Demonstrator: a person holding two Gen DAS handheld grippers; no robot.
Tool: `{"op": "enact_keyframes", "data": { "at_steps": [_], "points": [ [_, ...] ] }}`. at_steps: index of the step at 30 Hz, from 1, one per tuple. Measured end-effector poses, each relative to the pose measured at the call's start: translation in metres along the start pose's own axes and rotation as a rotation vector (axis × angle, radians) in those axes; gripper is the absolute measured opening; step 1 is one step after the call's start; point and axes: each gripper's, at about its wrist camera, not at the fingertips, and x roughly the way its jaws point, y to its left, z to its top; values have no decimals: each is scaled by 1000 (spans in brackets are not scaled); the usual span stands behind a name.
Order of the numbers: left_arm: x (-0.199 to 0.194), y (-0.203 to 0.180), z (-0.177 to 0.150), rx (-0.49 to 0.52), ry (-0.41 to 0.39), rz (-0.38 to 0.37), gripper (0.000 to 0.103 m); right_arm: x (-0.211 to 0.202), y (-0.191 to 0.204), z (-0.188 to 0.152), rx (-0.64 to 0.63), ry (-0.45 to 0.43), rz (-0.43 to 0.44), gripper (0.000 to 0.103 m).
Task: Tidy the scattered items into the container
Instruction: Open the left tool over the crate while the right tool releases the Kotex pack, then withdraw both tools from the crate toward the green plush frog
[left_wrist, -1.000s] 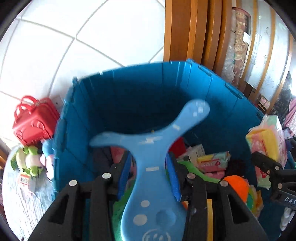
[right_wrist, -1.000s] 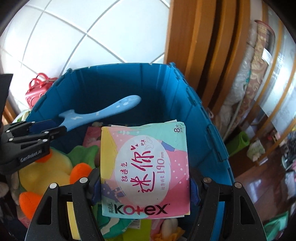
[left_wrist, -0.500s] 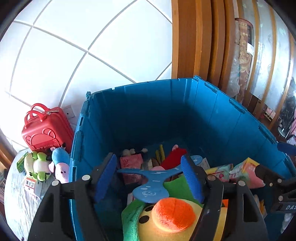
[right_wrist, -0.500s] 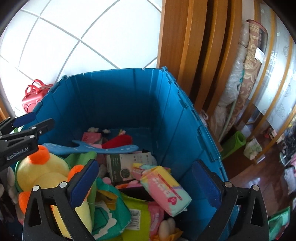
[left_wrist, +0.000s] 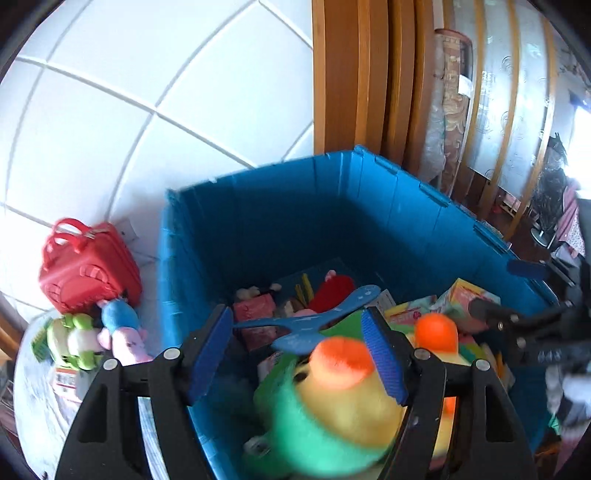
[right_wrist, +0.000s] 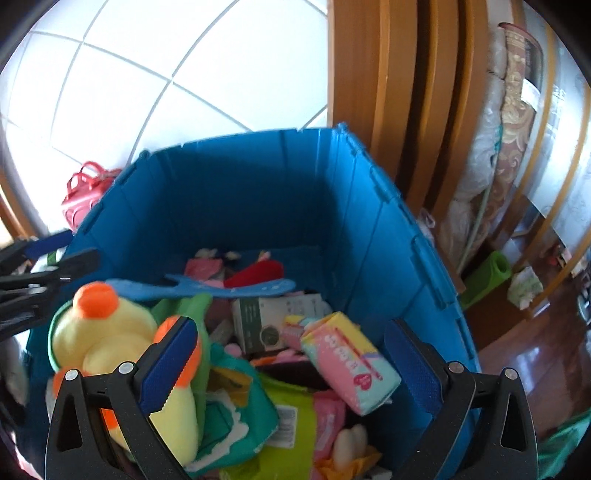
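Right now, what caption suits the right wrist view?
Open right gripper above a blue bin holding a pink packet and plush duck.

The left tool (left_wrist: 297, 354) pointed steeply downward, its blue-padded jaws apart and gripping nothing. The right tool (right_wrist: 291, 363) pointed down likewise, jaws spread at their widest, also empty.

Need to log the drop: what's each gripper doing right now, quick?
Left gripper: open, empty; the blue hanger lies in the blue bin.
Right gripper: wide open, empty; the pink pack lies in the bin.
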Motion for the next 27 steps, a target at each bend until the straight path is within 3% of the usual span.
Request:
{"op": "enact_keyframes", "data": {
  "at_steps": [3, 8, 14, 20, 27],
  "points": [
    [-28, 18, -11, -26, -27, 5, 81, -18, 9, -3, -20, -43, 27, 103],
    [-64, 58, -39, -98, -54, 49, 82, -61, 36, -1, -70, -124, 97, 103],
    [-89, 107, -81, -181, -72, 180, 82, -92, 84, -8, -157, -207, 189, 103],
    [-109, 178, -121, -290, -56, 217, 82, -106, 134, -13, -174, -224, 293, 103],
    [-136, 268, -179, -294, -45, 279, 82, -150, 210, -27, -201, -301, 329, 103]
  ]
}}
